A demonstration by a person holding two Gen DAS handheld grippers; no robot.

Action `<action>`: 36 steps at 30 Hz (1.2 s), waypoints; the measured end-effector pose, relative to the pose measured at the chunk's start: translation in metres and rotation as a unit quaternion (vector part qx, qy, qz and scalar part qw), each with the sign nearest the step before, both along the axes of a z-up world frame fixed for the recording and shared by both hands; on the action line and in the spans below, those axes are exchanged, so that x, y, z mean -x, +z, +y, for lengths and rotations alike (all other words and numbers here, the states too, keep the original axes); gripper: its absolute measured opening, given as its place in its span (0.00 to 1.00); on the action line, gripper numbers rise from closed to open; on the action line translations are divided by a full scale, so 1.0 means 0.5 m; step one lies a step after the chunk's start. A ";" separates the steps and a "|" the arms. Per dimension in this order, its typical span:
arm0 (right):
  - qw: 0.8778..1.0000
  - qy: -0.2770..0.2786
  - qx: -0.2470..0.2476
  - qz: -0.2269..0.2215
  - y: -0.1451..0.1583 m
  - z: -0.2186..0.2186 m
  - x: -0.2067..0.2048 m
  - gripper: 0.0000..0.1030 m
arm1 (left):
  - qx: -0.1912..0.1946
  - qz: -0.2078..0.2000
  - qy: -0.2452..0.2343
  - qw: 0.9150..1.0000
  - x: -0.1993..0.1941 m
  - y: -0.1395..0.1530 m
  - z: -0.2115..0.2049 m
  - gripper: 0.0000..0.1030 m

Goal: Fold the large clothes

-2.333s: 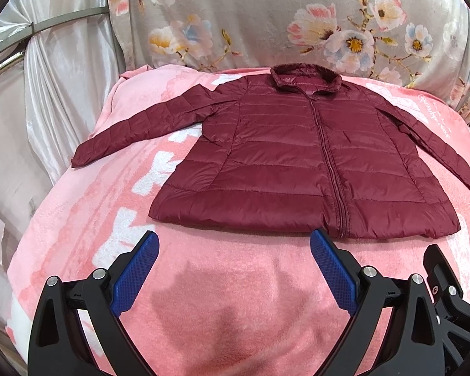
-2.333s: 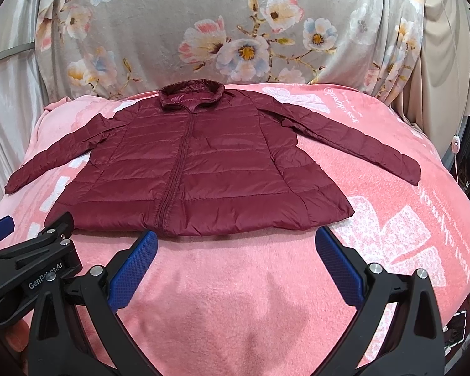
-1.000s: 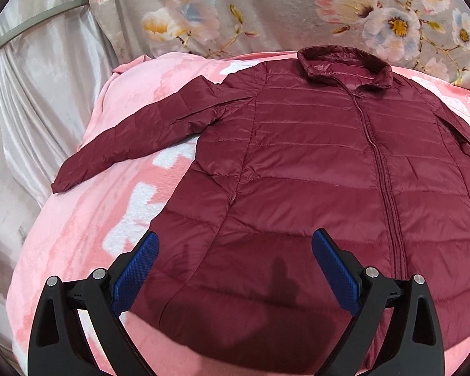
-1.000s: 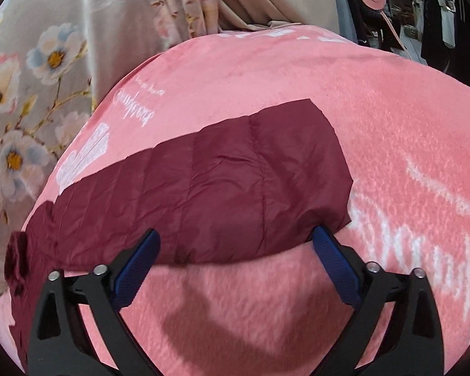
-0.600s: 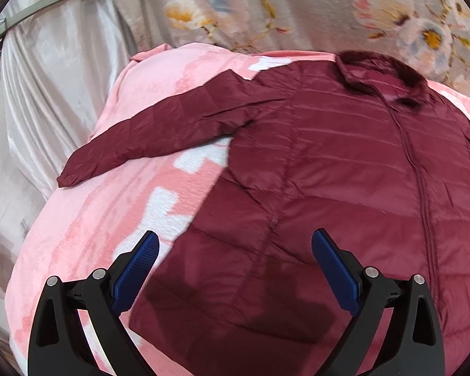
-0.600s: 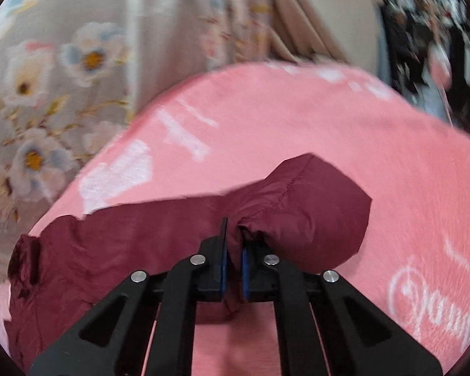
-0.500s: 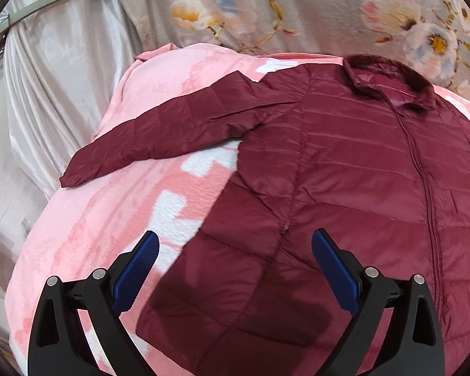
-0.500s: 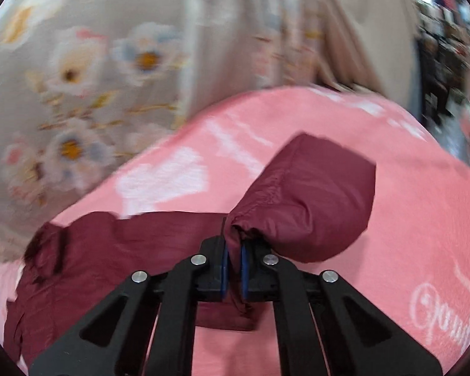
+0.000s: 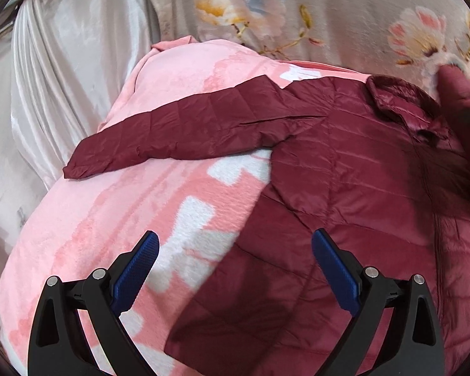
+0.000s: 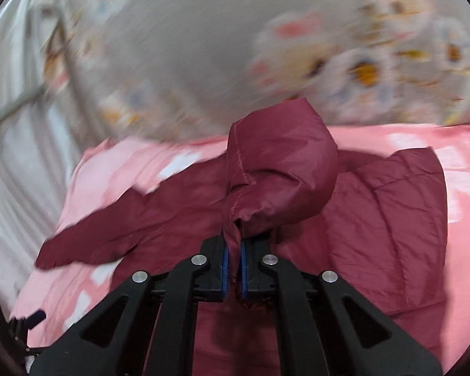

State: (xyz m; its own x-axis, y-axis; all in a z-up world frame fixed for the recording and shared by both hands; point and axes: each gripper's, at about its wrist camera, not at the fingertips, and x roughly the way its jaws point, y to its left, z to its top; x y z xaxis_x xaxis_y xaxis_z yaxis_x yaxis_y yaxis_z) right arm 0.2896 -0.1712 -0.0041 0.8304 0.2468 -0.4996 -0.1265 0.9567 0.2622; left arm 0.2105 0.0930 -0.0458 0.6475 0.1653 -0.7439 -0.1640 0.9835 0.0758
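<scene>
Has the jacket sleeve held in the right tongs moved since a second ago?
Yes. The sleeve cuff, clamped in the right tongs, has been lifted off the pink blanket and carried inward over the jacket body.

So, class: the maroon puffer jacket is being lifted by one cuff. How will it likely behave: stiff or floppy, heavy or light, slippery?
Probably floppy: the cuff droops over the shut right gripper. Likely light: the quilted jacket looks thin and puffy. Possibly slippery: its shell is shiny, so folds may slide on the pink blanket.
</scene>
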 end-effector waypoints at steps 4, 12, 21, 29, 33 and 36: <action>0.999 0.027 0.018 0.036 -0.075 0.095 -0.035 0.20 | 0.026 0.013 -0.006 1.000 -0.023 -0.009 0.024 0.92; 1.000 0.014 0.011 -0.006 -0.042 0.059 0.035 0.51 | 0.102 0.019 -0.056 0.993 -0.078 0.006 0.001 0.92; 0.975 -0.207 -0.062 0.049 -0.106 -0.301 0.102 0.52 | 0.160 0.066 -0.083 0.981 -0.194 -0.030 -0.110 0.92; 0.942 -0.263 -0.186 0.093 -0.202 -0.474 0.073 0.54 | 0.173 0.120 -0.084 0.974 -0.268 -0.077 -0.160 0.49; 0.940 -0.259 -0.206 0.090 -0.207 -0.487 0.033 0.32 | 0.143 0.116 -0.082 0.979 -0.287 -0.074 -0.175 0.01; 0.942 -0.259 -0.200 0.068 -0.185 -0.486 0.030 0.01 | 0.118 0.080 -0.092 0.986 -0.291 -0.038 -0.182 0.00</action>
